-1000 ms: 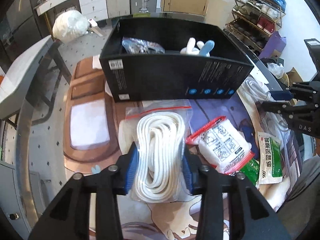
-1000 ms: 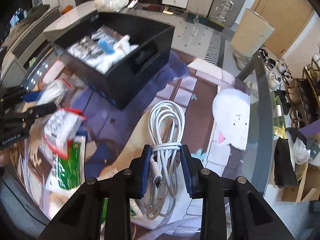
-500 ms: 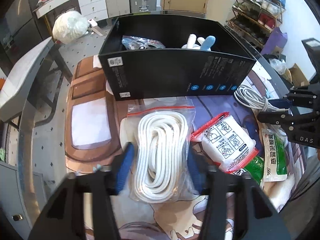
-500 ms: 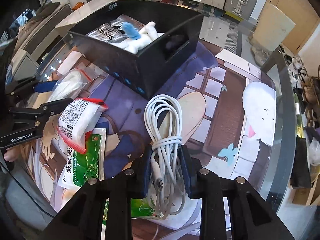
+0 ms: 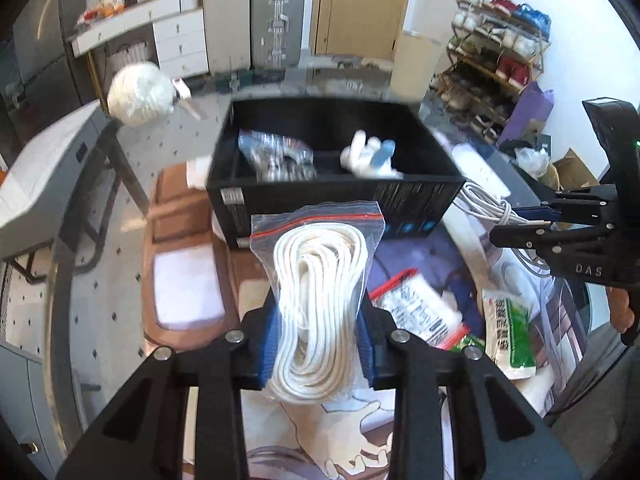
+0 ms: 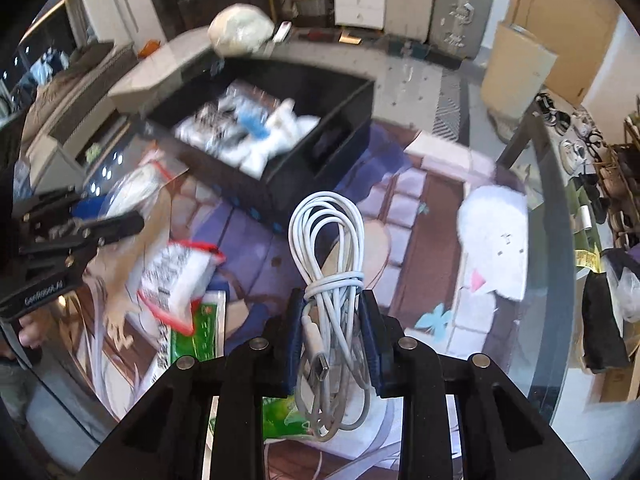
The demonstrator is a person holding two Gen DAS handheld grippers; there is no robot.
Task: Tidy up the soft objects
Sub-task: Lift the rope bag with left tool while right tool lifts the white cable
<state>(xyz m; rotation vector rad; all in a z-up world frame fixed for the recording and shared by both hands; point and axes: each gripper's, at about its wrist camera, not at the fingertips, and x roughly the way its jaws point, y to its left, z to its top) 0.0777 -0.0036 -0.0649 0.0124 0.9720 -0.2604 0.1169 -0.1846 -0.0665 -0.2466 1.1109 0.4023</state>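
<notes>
My left gripper point(image 5: 318, 344) is shut on a zip bag of coiled white rope point(image 5: 320, 292) and holds it lifted in front of the black box point(image 5: 332, 196). My right gripper point(image 6: 332, 340) is shut on a coiled white USB cable point(image 6: 330, 272), raised above the mat; it also shows at the right of the left wrist view point(image 5: 536, 220). The box holds a clear packet point(image 5: 276, 156) and a white and blue plush toy point(image 5: 372, 156).
A red-edged bag of white cotton point(image 5: 420, 312) and a green and white packet point(image 5: 508, 328) lie on the printed mat point(image 6: 420, 240). A white plush shape point(image 6: 496, 248) lies at the mat's right. The glass table edge point(image 6: 560, 240) runs along the right.
My left gripper opened briefly around the rope bag, then closed on it and lifted it toward the box. My right gripper has raised the cable off the mat.
</notes>
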